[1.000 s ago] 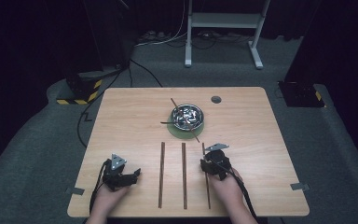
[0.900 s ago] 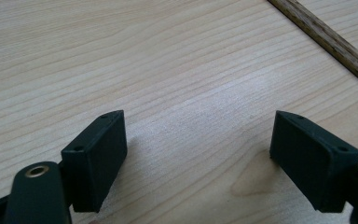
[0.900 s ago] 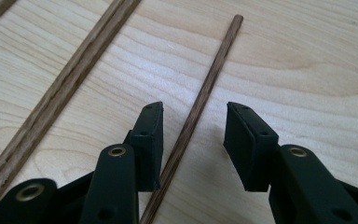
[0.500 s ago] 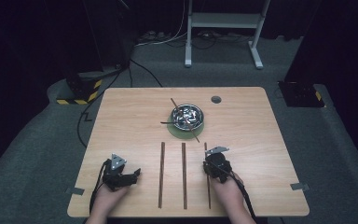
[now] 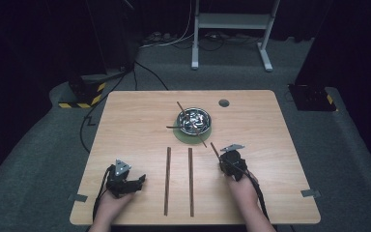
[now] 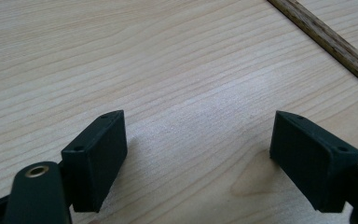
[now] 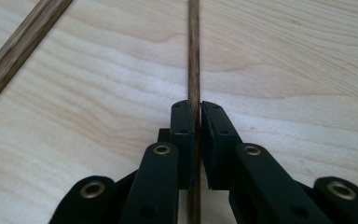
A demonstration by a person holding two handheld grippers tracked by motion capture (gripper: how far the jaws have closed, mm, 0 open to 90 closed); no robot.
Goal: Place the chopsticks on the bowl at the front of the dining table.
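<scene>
Sticks are being picked from the table (image 5: 140, 111): the left gripper (image 6: 200, 154) rests with jaws spread and nothing between them. Two dark sticks (image 5: 167, 179) lie side by side mid-table. The right gripper (image 7: 197, 119), jaws just closing, pinches a third stick (image 7: 194, 51) that runs straight ahead between its fingers (image 7: 182, 126); next, probably, lift it level.

My gripper (image 6: 198, 158) sits low over the pale wooden table (image 6: 158, 60), its two black jaws spread wide with bare wood between them and nothing touching either pad. A brown stick (image 6: 328, 39) lies on the table at the upper right, running slantwise toward the right edge, well apart from my jaws.
</scene>
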